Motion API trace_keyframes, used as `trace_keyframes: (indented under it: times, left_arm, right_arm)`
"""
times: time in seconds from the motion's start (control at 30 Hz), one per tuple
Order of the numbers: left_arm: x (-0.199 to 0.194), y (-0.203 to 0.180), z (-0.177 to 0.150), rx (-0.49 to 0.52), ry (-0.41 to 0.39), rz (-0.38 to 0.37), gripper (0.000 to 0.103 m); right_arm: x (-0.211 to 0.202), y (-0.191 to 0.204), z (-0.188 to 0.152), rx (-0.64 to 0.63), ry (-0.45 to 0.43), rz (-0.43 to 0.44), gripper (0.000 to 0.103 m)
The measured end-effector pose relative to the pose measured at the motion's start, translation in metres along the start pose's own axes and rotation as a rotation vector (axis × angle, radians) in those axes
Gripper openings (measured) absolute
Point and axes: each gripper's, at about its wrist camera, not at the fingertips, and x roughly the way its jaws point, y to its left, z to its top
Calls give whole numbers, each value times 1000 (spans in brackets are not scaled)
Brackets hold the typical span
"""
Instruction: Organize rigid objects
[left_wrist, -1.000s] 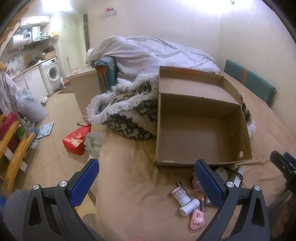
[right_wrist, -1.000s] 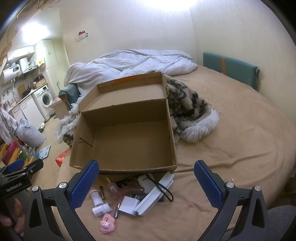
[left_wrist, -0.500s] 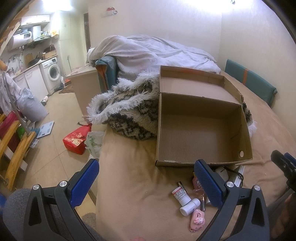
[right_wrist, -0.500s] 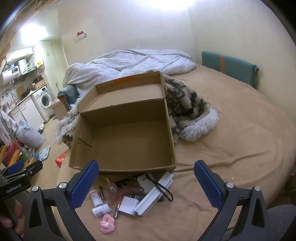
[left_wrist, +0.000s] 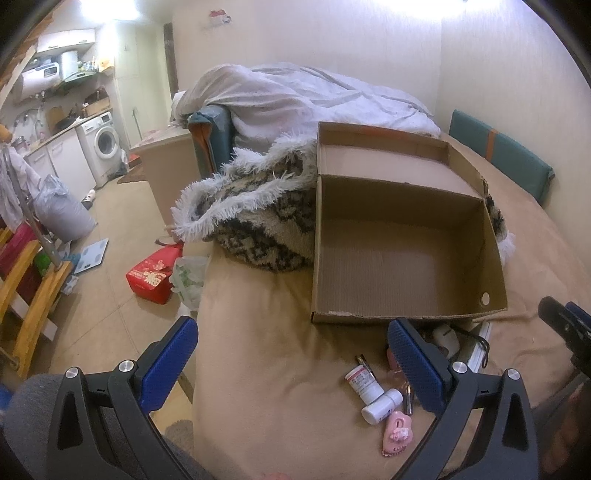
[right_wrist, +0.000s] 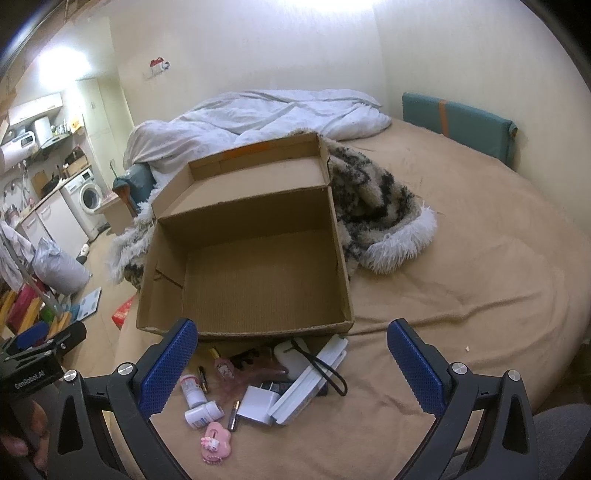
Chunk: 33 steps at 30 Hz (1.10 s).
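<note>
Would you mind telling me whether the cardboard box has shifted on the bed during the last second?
No. In the right wrist view the cardboard box keeps its place against the fluffy patterned blanket beside it.

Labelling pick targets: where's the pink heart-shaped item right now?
In the right wrist view the pink heart-shaped item lies on the bed, nearest the camera in the clutter before the cardboard box, just below the white bottle.

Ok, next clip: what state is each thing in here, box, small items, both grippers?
cardboard box: open, lid flap up, empty inside
two white bottles: lying on the bed, outside the box
pink heart case: shut, flat on the bed
white charger: unplugged, lying by the flat white box
left gripper: open, holding nothing
right gripper: open, holding nothing
</note>
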Motion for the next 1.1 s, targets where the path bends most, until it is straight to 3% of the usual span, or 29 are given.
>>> trace_keyframes:
  times: [0.4, 0.6, 0.83, 0.97, 1.1]
  left_arm:
    - [10, -3, 2, 3, 63, -19, 102]
    - [44, -11, 10, 45, 222, -63, 102]
    - [98, -20, 9, 69, 437, -86, 102]
    - [128, -25, -5, 30, 564, -123, 82]
    - [154, -50, -18, 126, 683, -156, 81]
  right_arm:
    - [0, -3, 2, 32, 21, 7, 103]
    - [3, -16, 0, 96, 59, -5, 103]
    - [22, -35, -2, 153, 197, 56, 103]
    - [38, -41, -2, 159, 285, 92, 103]
    - [62, -48, -3, 162, 396, 103, 103]
